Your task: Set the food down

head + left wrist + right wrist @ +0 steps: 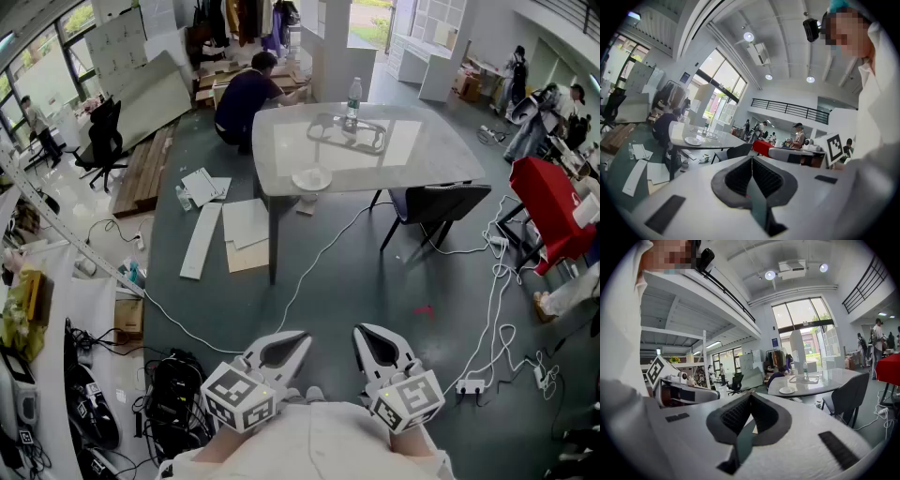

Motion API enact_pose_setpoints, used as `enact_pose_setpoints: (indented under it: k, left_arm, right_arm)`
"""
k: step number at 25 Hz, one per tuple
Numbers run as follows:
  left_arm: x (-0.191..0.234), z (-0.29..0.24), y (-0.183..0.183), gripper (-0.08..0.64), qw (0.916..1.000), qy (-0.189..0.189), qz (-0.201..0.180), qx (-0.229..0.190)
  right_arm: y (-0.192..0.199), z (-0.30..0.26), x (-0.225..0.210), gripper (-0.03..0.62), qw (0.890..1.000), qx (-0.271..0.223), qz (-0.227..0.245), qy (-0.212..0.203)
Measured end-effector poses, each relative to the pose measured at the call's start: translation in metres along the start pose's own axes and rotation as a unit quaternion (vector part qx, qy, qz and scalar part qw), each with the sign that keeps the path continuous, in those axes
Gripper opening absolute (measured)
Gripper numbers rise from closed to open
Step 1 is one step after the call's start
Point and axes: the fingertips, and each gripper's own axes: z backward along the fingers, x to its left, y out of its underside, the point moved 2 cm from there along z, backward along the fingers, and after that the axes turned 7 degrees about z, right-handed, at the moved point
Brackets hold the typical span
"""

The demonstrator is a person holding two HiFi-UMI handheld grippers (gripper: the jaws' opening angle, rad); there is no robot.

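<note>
A grey table (pixel 422 159) stands a few steps ahead across the floor. It carries a white plate (pixel 312 178) near its front edge, a clear tray (pixel 349 134) and a water bottle (pixel 352 98). My left gripper (pixel 298 337) and right gripper (pixel 362 332) are held side by side close to my body, far from the table. Both are shut with nothing between their fingers. In the left gripper view the jaws (pixel 751 160) meet, with the table (pixel 717 139) and plate (pixel 693 140) beyond. The right gripper (pixel 750 395) view shows the same plate (pixel 786 390). I see no food in either gripper.
A dark chair (pixel 441 202) is tucked at the table's right side. A person (pixel 246 94) crouches behind the table. Boards and papers (pixel 220 225) lie left of it. White cables (pixel 323 253) and a power strip (pixel 471 385) cross the floor. A red cover (pixel 553 206) stands at the right.
</note>
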Motion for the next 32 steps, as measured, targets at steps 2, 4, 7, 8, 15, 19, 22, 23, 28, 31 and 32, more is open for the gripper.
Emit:
enact_pose_setpoints:
  k: [2, 4, 7, 8, 15, 19, 22, 23, 28, 31, 32]
  left_arm:
    - [0.000, 0.002, 0.002, 0.017, 1.0000, -0.002, 0.005, 0.002]
    - [-0.001, 0.004, 0.004, 0.017, 1.0000, -0.002, 0.008, 0.004]
    - [-0.004, 0.003, 0.004, 0.017, 1.0000, 0.003, 0.006, 0.005]
    - [-0.004, 0.002, 0.005, 0.017, 1.0000, 0.005, 0.005, 0.006]
    - [0.001, 0.007, 0.000, 0.017, 0.9999, 0.010, -0.002, 0.007]
    - [0.008, 0.008, -0.007, 0.017, 0.9995, 0.023, -0.019, 0.012]
    - [0.011, 0.008, -0.005, 0.017, 0.9988, 0.038, -0.025, 0.020]
    - [0.012, 0.008, -0.002, 0.017, 0.9986, 0.041, -0.023, 0.023]
    - [0.024, 0.006, 0.008, 0.017, 0.9986, 0.042, 0.002, 0.033]
    - [0.037, 0.003, 0.008, 0.017, 0.9986, 0.037, 0.013, 0.035]
    - [0.042, 0.000, 0.006, 0.017, 0.9987, 0.034, 0.015, 0.034]
  right_arm:
    - [-0.001, 0.003, -0.001, 0.002, 1.000, 0.002, 0.001, 0.002]
    - [-0.002, 0.005, 0.000, 0.002, 1.000, 0.003, 0.004, 0.002]
    - [-0.003, 0.004, 0.003, 0.002, 1.000, 0.002, 0.006, -0.001]
    - [-0.003, 0.003, 0.004, 0.002, 1.000, 0.002, 0.006, -0.003]
    - [-0.007, -0.004, 0.013, 0.002, 1.000, -0.007, -0.001, -0.008]
    - [-0.009, -0.012, 0.017, 0.003, 1.000, -0.018, -0.023, -0.006]
    - [-0.003, -0.020, 0.025, 0.003, 1.000, -0.012, -0.025, -0.004]
    - [0.000, -0.023, 0.028, 0.003, 1.000, -0.010, -0.027, -0.005]
    - [0.011, -0.035, 0.034, 0.003, 0.999, 0.001, -0.038, -0.006]
    - [0.014, -0.047, 0.029, 0.003, 0.999, 0.004, -0.045, -0.008]
    - [0.015, -0.053, 0.025, 0.003, 0.999, 0.003, -0.047, -0.009]
